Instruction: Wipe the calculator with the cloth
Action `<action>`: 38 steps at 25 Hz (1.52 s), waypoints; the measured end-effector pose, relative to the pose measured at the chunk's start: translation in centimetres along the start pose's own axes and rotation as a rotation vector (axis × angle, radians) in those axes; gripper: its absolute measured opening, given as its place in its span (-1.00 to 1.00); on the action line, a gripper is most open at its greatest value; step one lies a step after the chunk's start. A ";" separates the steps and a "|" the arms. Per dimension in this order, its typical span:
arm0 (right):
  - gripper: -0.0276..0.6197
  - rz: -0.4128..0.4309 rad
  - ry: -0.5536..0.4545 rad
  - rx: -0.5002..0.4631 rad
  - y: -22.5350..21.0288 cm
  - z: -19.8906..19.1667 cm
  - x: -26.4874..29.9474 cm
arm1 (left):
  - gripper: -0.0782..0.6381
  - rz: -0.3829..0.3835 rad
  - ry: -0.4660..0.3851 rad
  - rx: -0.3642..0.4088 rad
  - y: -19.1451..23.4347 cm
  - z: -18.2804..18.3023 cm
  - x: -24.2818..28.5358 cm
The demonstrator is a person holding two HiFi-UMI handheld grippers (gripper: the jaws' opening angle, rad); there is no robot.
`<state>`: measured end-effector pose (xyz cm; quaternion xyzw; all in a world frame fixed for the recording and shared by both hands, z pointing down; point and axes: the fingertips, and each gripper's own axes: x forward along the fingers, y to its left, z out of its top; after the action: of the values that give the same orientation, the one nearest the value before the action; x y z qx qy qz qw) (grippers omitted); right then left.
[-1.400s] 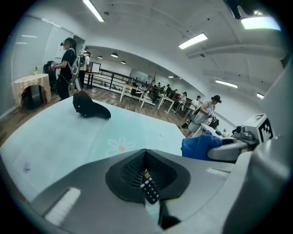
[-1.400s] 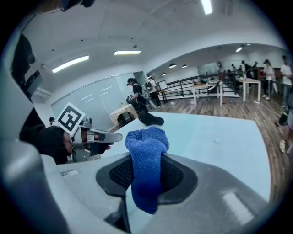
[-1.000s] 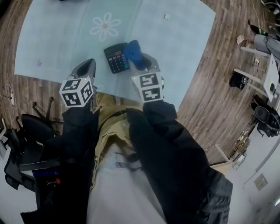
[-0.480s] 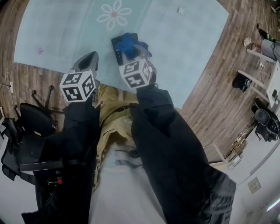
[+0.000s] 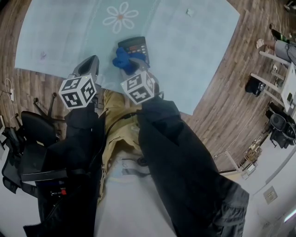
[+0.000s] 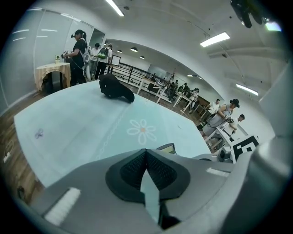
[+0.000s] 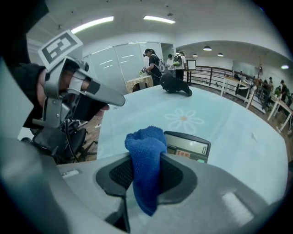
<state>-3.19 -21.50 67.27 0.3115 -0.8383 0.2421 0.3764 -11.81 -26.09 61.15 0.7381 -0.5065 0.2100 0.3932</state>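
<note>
A black calculator lies on the pale blue tablecloth, display end away from me. My right gripper is shut on a blue cloth, which bunches over the calculator's near left corner. In the right gripper view the cloth sticks up between the pads, with the calculator just beyond it. My left gripper hovers left of the calculator over the table's near edge, shut with nothing in it. In the left gripper view its jaws meet, and a corner of the calculator shows past them.
A white flower print lies beyond the calculator, and a small white scrap sits far right. A black rounded object rests at the table's far end. A black office chair stands left of me on wooden floor. People stand in the background.
My right gripper has swept the cloth leftward across the calculator, from its right side, over its top, to its near left corner. The left gripper has stayed almost in place.
</note>
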 end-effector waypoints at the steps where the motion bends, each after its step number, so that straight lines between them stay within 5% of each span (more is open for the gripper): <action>1: -0.55 0.014 -0.011 0.019 0.3 0.3 -0.3 | -0.79 0.002 -0.001 -0.002 0.1 0.0 0.0; 7: -0.55 0.014 -0.105 0.095 -0.5 2.3 -4.4 | -0.79 0.006 -0.010 -0.009 0.4 0.0 -0.3; 12: -0.54 -0.146 -0.137 0.091 -6.1 3.4 -7.7 | -0.79 0.003 -0.013 -0.015 0.6 -0.2 -0.5; 18: -0.54 -0.304 -0.045 0.033 -11.8 2.5 -6.2 | -0.79 0.006 0.000 -0.020 0.9 -1.0 -0.5; 24: -0.54 -0.228 0.072 -0.022 -9.0 -0.4 -0.6 | -0.78 0.010 0.012 -0.019 1.2 -1.6 -0.6; 38: -0.55 -0.067 0.109 -0.126 -2.0 -1.9 0.8 | -0.79 -0.009 0.022 -0.006 0.3 -1.2 0.0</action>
<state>-1.25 -21.95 69.35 0.3013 -0.8192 0.1928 0.4483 -11.93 -25.25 61.97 0.7367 -0.4996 0.2147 0.4019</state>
